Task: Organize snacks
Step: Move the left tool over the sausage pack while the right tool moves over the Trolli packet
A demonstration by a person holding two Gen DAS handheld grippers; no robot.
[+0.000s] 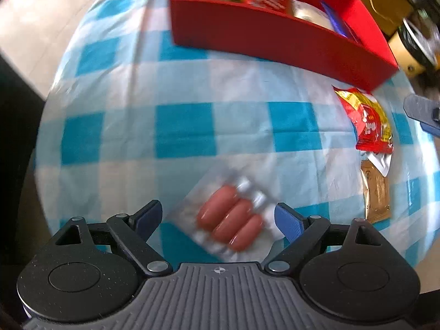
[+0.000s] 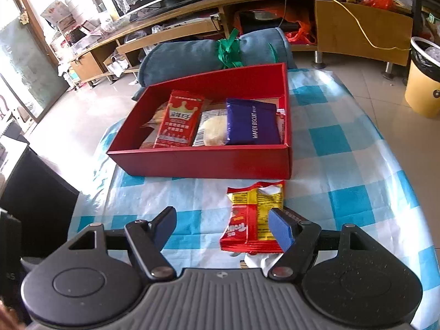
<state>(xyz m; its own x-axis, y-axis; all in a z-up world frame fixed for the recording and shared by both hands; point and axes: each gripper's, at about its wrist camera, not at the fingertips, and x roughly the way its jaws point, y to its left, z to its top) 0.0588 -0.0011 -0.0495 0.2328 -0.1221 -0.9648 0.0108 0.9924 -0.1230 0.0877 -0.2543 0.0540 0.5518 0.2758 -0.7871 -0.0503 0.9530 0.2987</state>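
A clear pack of three sausages [image 1: 229, 220] lies on the blue checked cloth between the fingers of my open left gripper [image 1: 218, 217]. A red and yellow snack packet [image 2: 254, 216] lies in front of my open right gripper [image 2: 222, 225], near its right finger; it also shows in the left wrist view [image 1: 368, 121]. The red box [image 2: 209, 162] stands further back, holding a red crown packet [image 2: 178, 123], a pale wrapped cake [image 2: 211, 129] and a blue wafer biscuit pack [image 2: 251, 122]. The box also shows in the left wrist view [image 1: 275, 38].
A brown sachet [image 1: 376, 192] and a white wrapper [image 1: 381, 162] lie right of the sausages. A rolled blue cushion [image 2: 214, 52] lies behind the box. A yellow bin [image 2: 425, 79] stands on the floor to the right. The table edge drops off on the left.
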